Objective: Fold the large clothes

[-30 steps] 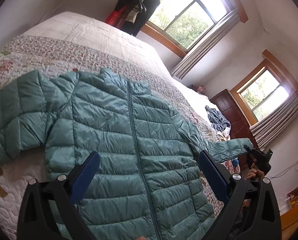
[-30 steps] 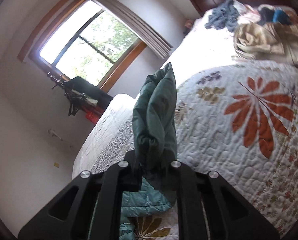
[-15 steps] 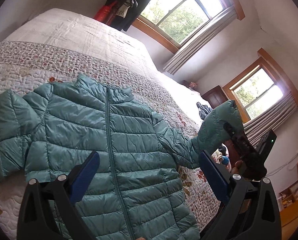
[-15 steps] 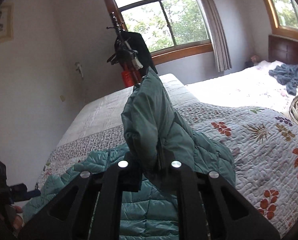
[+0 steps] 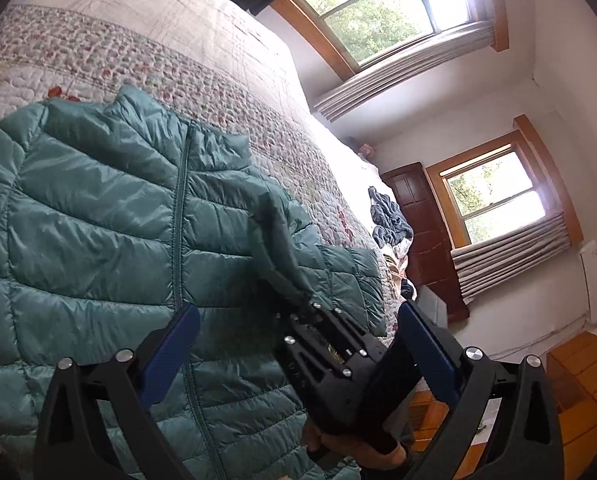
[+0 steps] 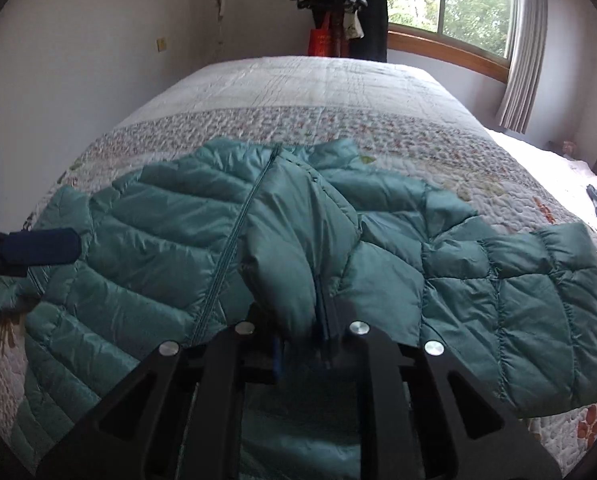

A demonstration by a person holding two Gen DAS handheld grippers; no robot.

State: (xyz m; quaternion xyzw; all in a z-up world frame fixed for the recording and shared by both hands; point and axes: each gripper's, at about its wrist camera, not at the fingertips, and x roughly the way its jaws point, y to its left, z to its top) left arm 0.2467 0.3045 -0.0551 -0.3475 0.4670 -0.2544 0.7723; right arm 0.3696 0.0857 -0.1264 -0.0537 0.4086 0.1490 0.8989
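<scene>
Jacket (image 6: 146, 240): puffy, light, soft, slick shell; likely slides and springs back.
Hold: cuffs or hem.
Right gripper (image 6: 298, 328): fingers clamp sleeve (image 6: 290, 248).
Left gripper (image 5: 294, 344): fingers wide, empty.

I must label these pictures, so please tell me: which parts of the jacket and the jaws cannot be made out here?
- Jacket hem: both views, hidden behind gripper bodies.
- Sleeve cuff: right wrist view, its end buried between the right gripper jaws.
- Other sleeve: cut off by the left wrist view's edge.
- Left gripper: only one blue pad shows in the right wrist view.
</scene>
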